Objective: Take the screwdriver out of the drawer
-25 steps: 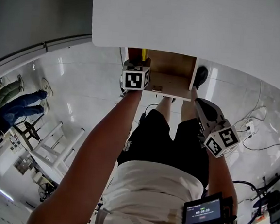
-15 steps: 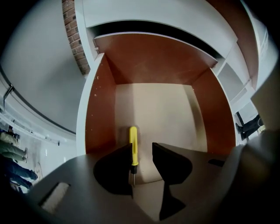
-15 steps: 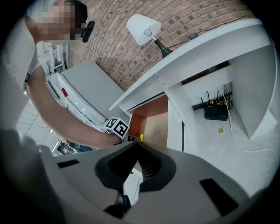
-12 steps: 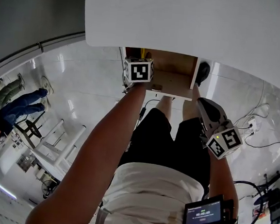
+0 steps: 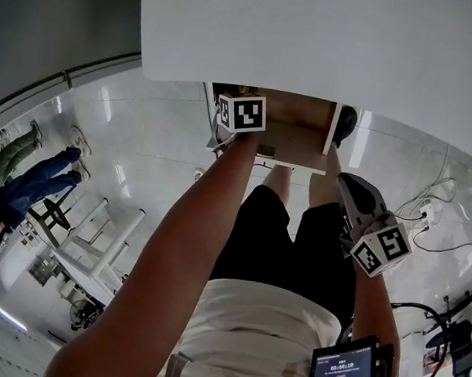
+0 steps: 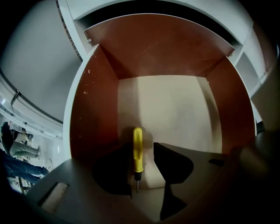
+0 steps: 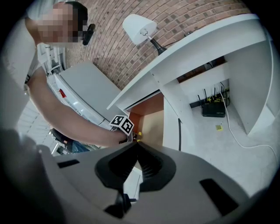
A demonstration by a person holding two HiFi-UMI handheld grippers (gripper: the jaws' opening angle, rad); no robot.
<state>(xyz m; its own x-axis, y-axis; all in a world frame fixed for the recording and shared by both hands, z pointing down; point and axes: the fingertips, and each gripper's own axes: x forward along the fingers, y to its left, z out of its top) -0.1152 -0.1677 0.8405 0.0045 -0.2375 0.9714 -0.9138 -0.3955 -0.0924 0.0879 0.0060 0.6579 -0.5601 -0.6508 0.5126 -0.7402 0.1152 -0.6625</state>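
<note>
1. White desk: broad top across the upper head view, covering the back of what stands beneath. Seen from the side only in the right gripper view, along with a brick wall, a white lamp and a black router under the desk.
2. Wooden drawer: pulled out below the desk's front edge, red-brown walls, pale floor. Inside shown in full only by the left gripper view, with the screwdriver lying in it.
3. Left gripper: pointing steeply down into the drawer. Just the marker cube visible from the head. In its own view, claw wide and opening, one jaw on each side of the screwdriver and not clamped on it. Handle close against the left pad, contact impossible to judge. Clear gap to the right pad.
4. Right gripper: held outside the drawer, off its right front corner. Claw closed tip to tip, nothing between.
5. Screwdriver: flat on the drawer floor, nearer the left wall. Long axis running front to back, yellow handle toward the back wall, short metal tip toward the gripper. No more than a yellow speck beside the cube in the right gripper view.
</note>
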